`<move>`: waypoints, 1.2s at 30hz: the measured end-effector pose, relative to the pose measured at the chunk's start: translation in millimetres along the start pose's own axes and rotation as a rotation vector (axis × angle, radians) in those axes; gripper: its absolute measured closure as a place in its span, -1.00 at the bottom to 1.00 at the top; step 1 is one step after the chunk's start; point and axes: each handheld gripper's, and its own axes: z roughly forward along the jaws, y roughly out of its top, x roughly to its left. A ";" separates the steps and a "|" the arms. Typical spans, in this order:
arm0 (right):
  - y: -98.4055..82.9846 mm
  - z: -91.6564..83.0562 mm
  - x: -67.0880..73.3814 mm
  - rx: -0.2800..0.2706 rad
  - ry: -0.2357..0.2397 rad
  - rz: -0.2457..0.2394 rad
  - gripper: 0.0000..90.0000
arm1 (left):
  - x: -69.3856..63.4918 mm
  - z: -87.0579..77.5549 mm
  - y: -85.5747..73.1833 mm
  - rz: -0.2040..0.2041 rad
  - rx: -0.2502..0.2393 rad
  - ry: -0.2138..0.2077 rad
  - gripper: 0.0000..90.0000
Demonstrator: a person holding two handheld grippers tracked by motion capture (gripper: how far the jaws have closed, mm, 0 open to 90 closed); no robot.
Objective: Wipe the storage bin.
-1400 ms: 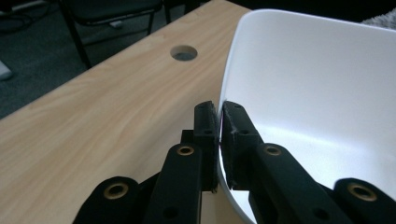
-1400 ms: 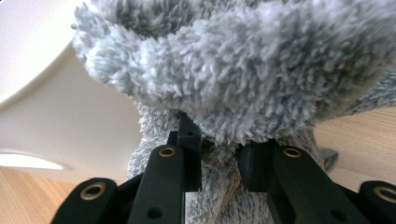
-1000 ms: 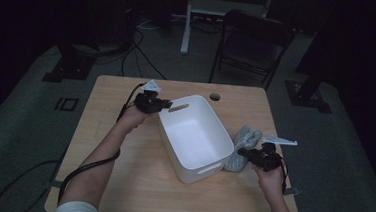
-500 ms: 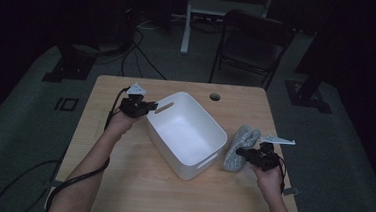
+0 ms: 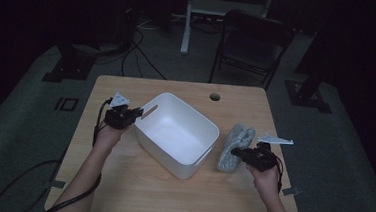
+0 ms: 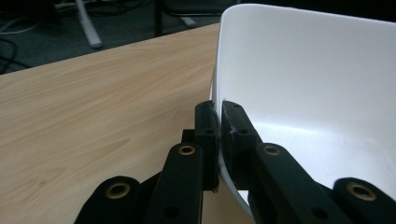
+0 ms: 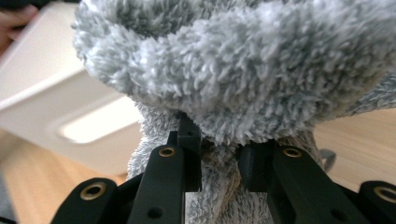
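White bin (image 5: pixel 176 133) sliding left across desk (image 5: pixel 120 191), left gripper (image 5: pixel 136 113) jaws clamping its rim; right gripper (image 5: pixel 236 152) jaws pinching grey fluffy cloth (image 5: pixel 234 148).

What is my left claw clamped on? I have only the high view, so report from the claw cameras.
Observer: The left claw is shut on the thin wall of the white bin, with one jaw inside and one outside.
Operator: Now check the right claw.
Observer: The right claw pinches a fold of the grey fluffy towel. The pile bulges out above both jaws.
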 end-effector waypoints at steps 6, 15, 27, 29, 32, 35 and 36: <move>14.9 2.8 25.0 -0.027 0.063 -0.048 0.63 | -9.5 -15.8 -11.1 -0.040 -0.010 0.073 0.90; 31.2 32.8 33.0 -0.013 0.037 -0.087 0.63 | -13.4 -19.9 -17.4 -0.044 -0.039 0.067 0.88; 25.1 45.0 26.7 0.000 0.013 -0.069 0.64 | -13.5 -19.4 -19.2 -0.030 -0.053 0.057 0.86; 23.6 47.8 25.2 0.012 0.003 -0.066 0.64 | -13.4 -19.3 -19.4 -0.034 -0.055 0.055 0.86; 19.7 53.1 20.5 0.029 -0.001 -0.044 0.64 | -14.3 -19.0 -19.5 -0.033 -0.057 0.063 0.86; 16.4 57.0 19.0 0.049 -0.014 -0.041 0.64 | -14.3 -18.8 -19.7 -0.036 -0.059 0.062 0.86; 13.3 60.2 16.4 0.061 -0.014 -0.033 0.64 | -14.5 -18.8 -19.8 -0.032 -0.059 0.062 0.86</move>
